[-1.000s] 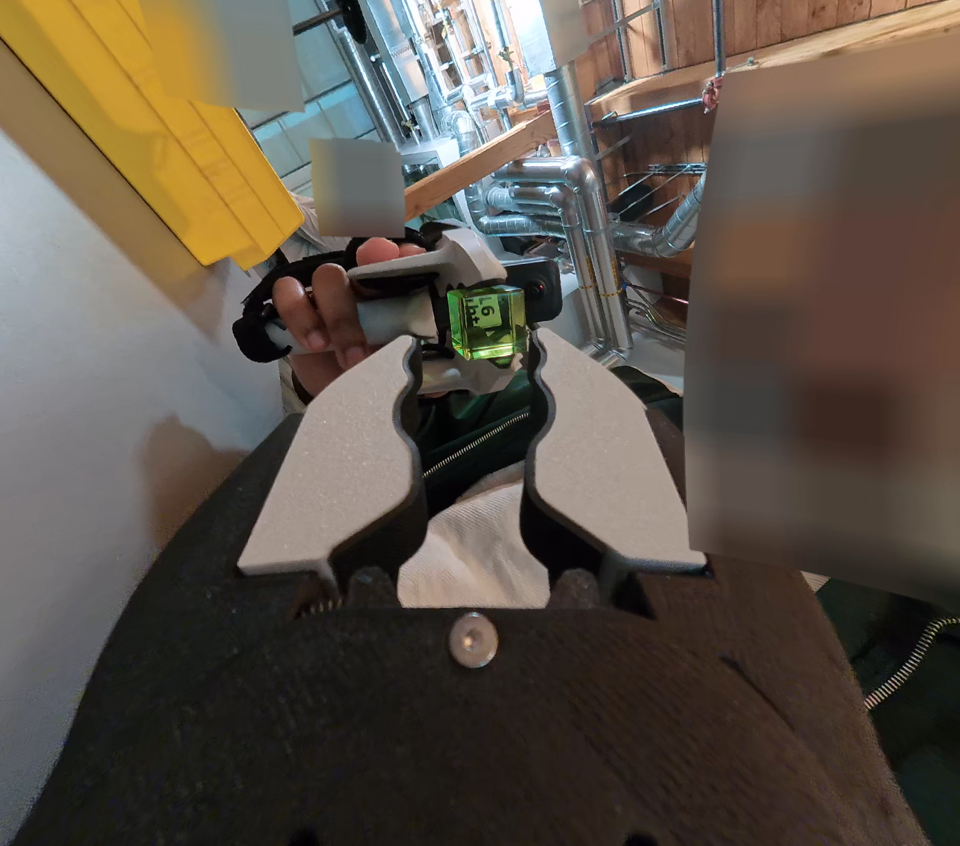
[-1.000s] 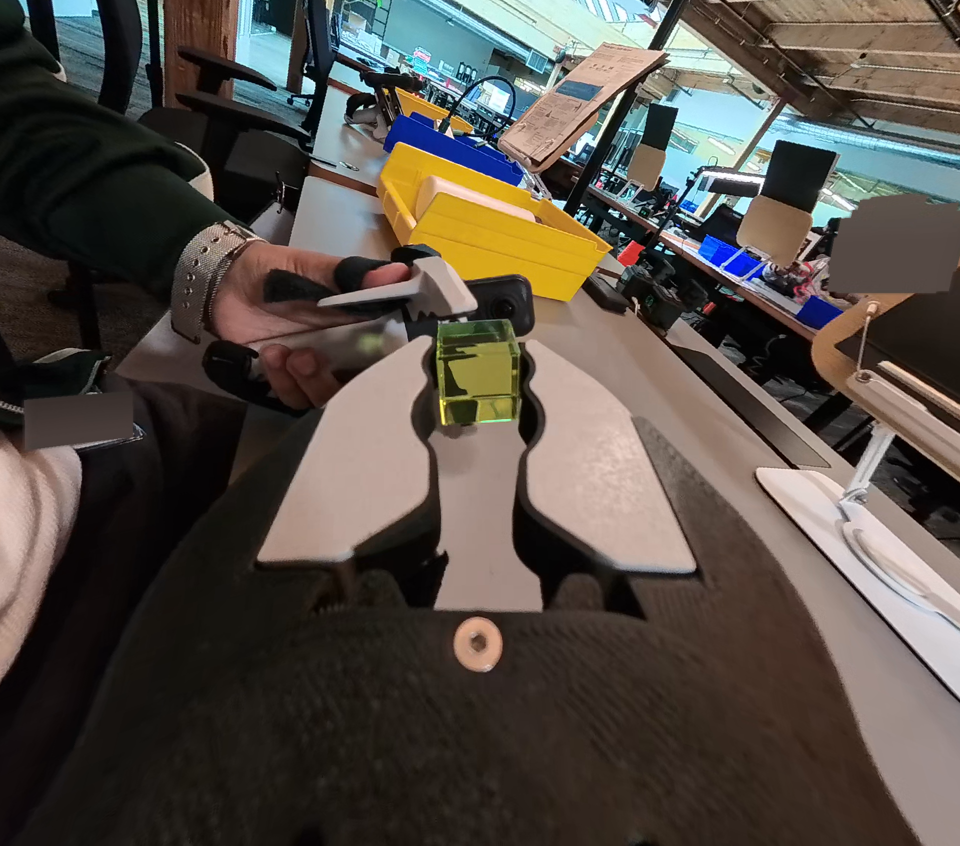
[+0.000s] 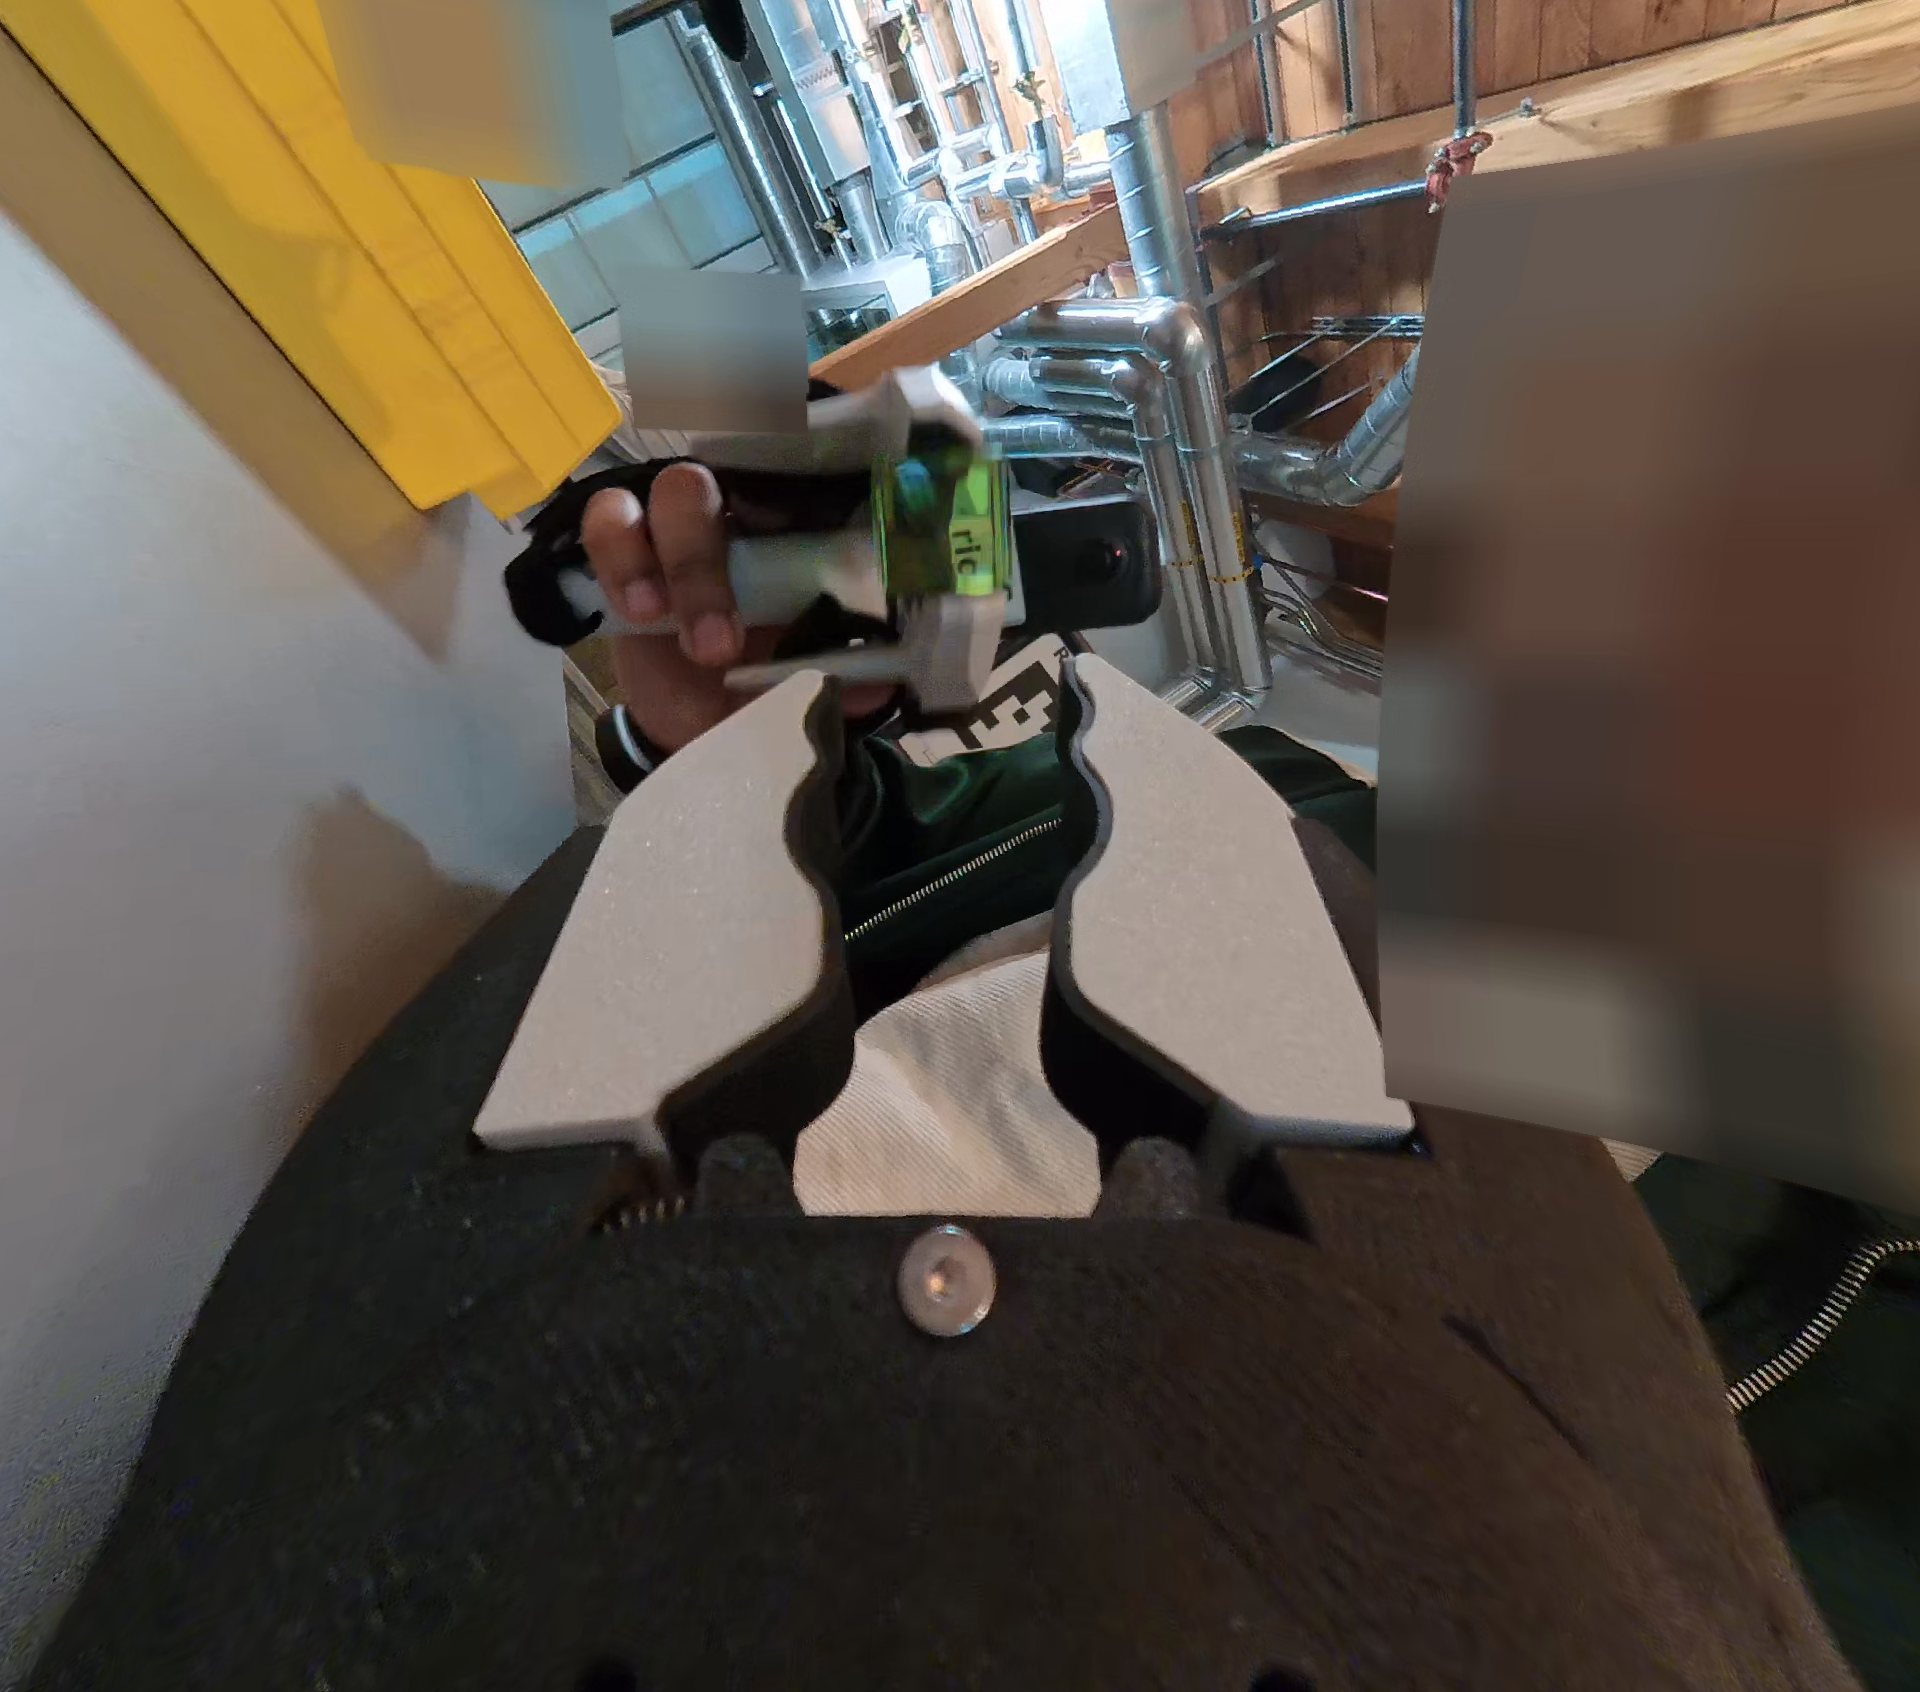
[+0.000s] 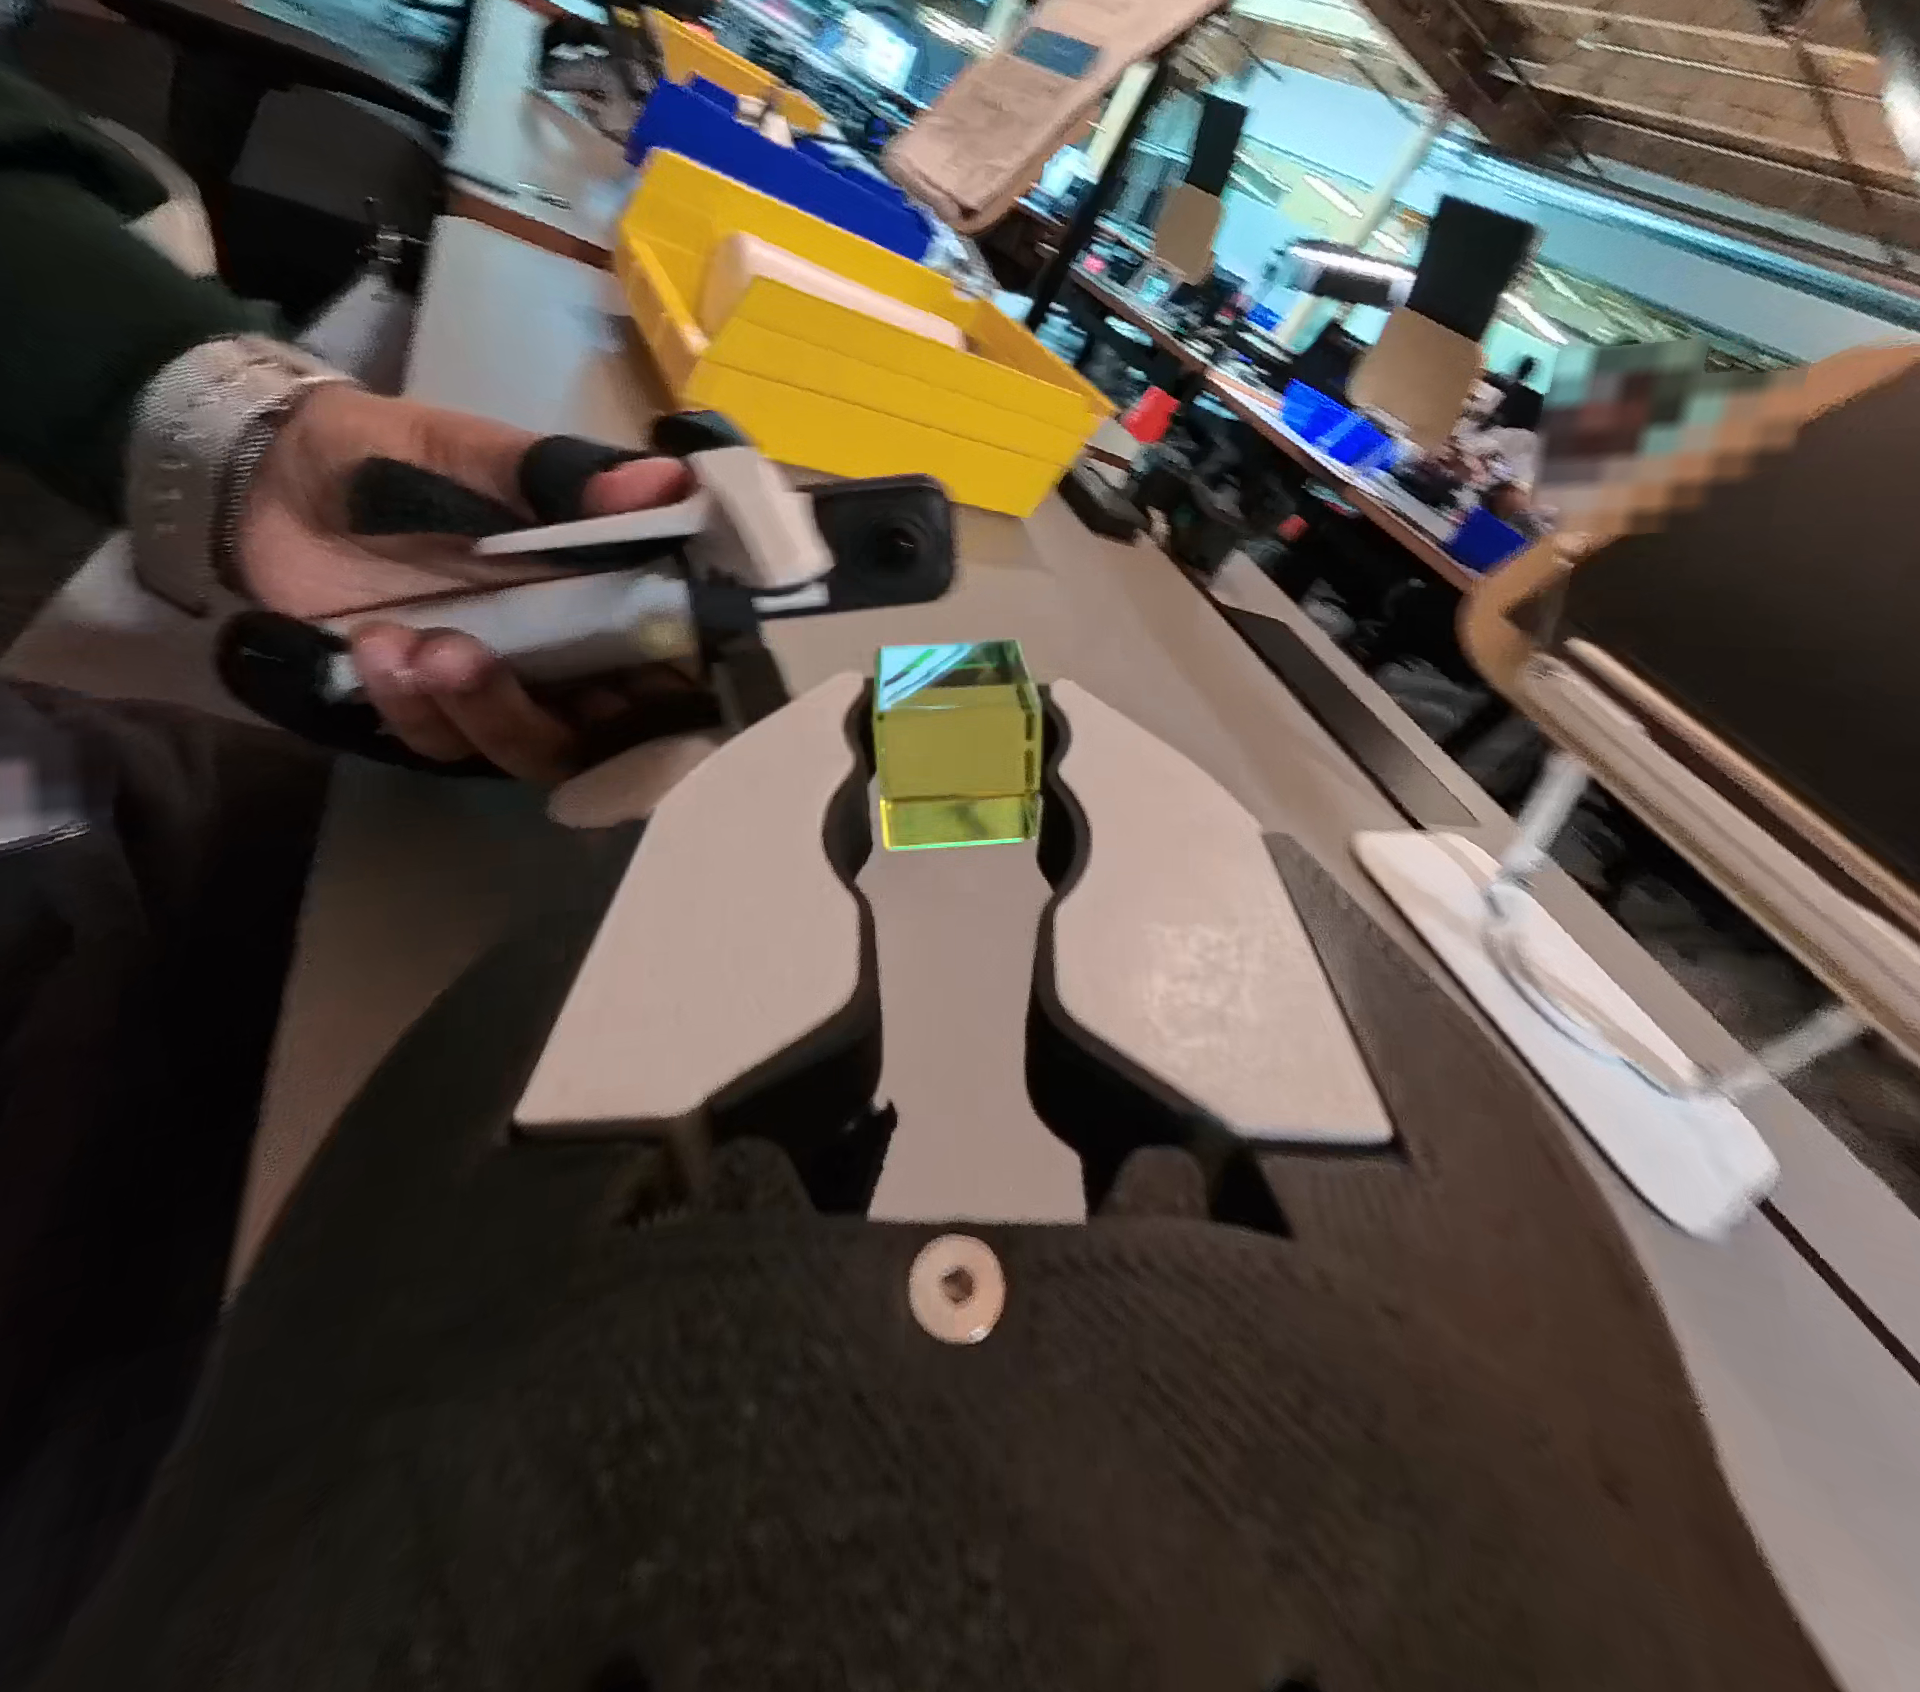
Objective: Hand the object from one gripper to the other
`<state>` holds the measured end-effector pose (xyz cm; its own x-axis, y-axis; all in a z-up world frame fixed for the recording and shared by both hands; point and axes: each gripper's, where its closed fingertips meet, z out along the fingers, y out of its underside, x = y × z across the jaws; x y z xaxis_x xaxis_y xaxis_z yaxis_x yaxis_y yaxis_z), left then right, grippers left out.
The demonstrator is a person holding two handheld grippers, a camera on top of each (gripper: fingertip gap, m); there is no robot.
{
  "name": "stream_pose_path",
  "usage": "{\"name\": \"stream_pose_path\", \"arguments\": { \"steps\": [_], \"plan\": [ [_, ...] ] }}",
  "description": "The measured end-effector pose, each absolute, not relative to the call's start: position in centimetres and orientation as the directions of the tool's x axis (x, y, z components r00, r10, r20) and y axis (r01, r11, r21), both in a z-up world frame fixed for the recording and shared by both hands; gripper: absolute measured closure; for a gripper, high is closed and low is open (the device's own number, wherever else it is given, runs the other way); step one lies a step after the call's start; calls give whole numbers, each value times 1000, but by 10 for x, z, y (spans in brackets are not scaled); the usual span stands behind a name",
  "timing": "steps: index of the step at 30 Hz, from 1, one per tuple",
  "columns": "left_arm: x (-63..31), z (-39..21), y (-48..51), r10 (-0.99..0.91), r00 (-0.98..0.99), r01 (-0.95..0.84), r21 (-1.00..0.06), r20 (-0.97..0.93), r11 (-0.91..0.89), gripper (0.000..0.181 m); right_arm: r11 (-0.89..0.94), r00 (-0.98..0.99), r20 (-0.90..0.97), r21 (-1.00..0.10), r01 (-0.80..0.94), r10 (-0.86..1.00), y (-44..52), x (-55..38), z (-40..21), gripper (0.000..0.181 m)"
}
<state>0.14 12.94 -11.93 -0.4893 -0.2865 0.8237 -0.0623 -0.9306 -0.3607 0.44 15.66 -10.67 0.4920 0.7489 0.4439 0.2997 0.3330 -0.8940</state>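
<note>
The translucent yellow-green glass cube (image 4: 957,743) sits clamped between the right gripper (image 4: 956,707) fingertips; the left gripper (image 3: 945,686), jaws parted and empty, waits at ten o'clock and should square onto the free faces before release.

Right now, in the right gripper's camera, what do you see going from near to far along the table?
Right gripper shut on the green cube → yellow bin → blue bin → another yellow bin, blurred.
</note>
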Motion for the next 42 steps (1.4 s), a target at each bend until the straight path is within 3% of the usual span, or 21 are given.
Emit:
{"name": "stream_pose_path", "arguments": {
  "steps": [4, 10, 17, 26, 29, 34, 36, 39, 42],
  "plan": [
    [-1, -118, 133, -296, -484, -45, -361, 823, -931, 141, 257, 681, 375, -927, 273, 629, 177, 59, -64, 153],
    [1, -121, 133, -304, -464, -57, -371, 832, -927, 144, 168, 890, 375, -925, 341, 259, 200, 233, -1, 153],
    [9, -129, 127, -405, -374, -88, -467, 834, -880, 145, -279, 998, 52, -959, 59, 35, 207, 407, -79, 153],
    [24, -142, 114, -596, -249, -142, -638, 763, -757, 134, -498, 996, 89, -863, 91, 28, 268, 442, -136, 153],
    [25, -140, 111, -603, -254, -140, -646, 756, -751, 134, -587, 998, 21, -808, 51, 58, 294, 439, -162, 153],
    [22, -140, 115, -604, -251, -127, -644, 757, -754, 134, -673, 995, 84, -733, 97, 52, 318, 446, -184, 152],
    [21, -139, 116, -594, -257, -122, -635, 762, -763, 134, -686, 997, 48, -723, 78, 63, 324, 444, -187, 150],
    [20, -139, 117, -588, -262, -121, -630, 765, -767, 134, -701, 998, 34, -711, 57, 47, 324, 445, -186, 134],
    [19, -140, 117, -590, -261, -121, -632, 764, -765, 134, -636, 998, 49, -770, 53, 24, 319, 444, -163, 137]
  ]
}}
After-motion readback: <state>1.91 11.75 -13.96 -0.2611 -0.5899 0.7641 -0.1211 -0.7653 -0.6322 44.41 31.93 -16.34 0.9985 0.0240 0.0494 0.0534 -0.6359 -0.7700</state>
